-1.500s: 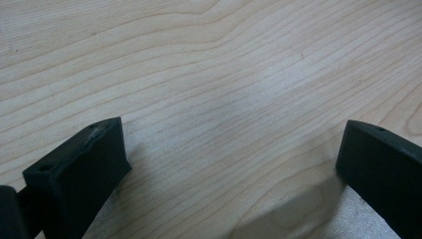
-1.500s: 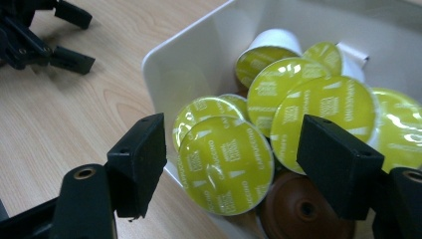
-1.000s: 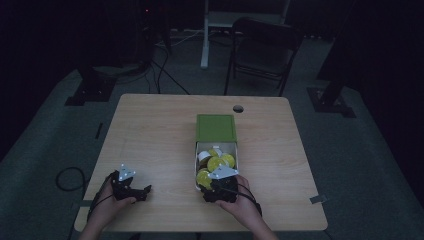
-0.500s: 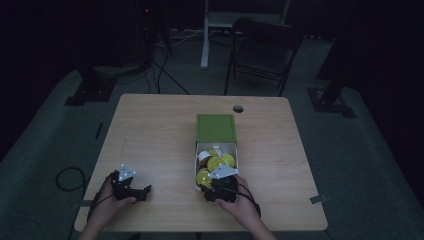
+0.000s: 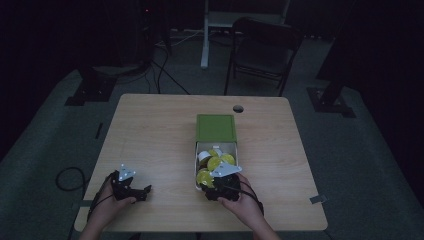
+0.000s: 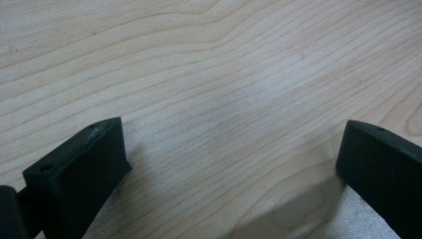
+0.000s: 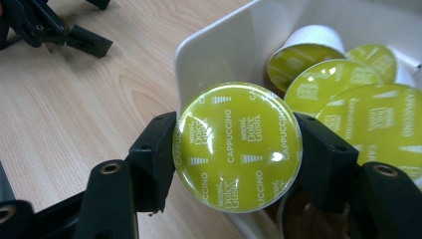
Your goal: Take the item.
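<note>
**Right gripper has a capsule at the near-left corner of the tray; left is idle**

Landmark: the white tray slid out of its green sleeve, mid-table, toward the person's edge.

- Tray: holds several yellow-green-lidded capsules, some tipped on their sides. Near-left corner wall sits right behind the held one.
- Right gripper: at the tray's near end, over its near-left corner. Jaws closed on a Dolce Gusto cappuccino capsule, pads on opposite sides of the rim, foil lid facing the gripper camera. So the capsule axis runs along the jaws, not across them.
- Can't tell whether the capsule is clear of the tray rim or resting on it.
- Left gripper: well left of the tray on bare wood, jaws spread wide, holding nothing.

Key relation: capsule is at the tray's left wall, open table lies beyond it toward the left gripper. My read: a move out goes up and over that wall; the right hand is the only one placed for it.
</note>
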Available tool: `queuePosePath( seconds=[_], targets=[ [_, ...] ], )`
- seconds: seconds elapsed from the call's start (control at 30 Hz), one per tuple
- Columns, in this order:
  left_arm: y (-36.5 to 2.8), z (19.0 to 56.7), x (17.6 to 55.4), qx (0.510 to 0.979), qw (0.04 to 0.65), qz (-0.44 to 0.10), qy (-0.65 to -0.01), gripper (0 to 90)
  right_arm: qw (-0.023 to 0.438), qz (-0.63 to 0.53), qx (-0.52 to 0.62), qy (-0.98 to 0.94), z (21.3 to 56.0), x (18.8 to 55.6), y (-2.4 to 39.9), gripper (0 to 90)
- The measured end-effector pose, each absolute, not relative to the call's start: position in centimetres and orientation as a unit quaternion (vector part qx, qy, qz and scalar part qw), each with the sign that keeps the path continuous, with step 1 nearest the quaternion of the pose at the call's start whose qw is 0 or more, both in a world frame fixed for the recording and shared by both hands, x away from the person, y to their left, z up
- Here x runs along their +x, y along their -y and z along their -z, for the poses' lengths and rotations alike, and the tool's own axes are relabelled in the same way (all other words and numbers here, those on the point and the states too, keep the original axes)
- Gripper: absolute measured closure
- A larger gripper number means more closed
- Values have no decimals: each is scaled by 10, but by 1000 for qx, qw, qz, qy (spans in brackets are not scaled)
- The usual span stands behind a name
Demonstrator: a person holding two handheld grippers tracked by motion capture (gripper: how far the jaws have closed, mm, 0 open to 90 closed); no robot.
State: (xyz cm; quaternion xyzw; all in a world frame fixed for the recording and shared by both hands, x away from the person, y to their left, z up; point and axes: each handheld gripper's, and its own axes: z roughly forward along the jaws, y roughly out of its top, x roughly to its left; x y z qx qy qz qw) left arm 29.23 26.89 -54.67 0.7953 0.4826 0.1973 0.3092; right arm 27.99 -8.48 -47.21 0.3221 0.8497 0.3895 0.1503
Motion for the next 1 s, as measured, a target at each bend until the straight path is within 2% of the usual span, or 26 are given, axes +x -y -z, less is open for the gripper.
queuePosePath(
  seconds=[0.67, 1.0],
  targets=[
    [-269, 547, 292, 795, 309, -197, -483, 0, 178, -432, 340, -816, 434, 288, 117, 382],
    [-269, 547, 292, 795, 309, -197, -483, 0, 206, -447, 369, -788, 414, 291, 153, 382]
  ],
)
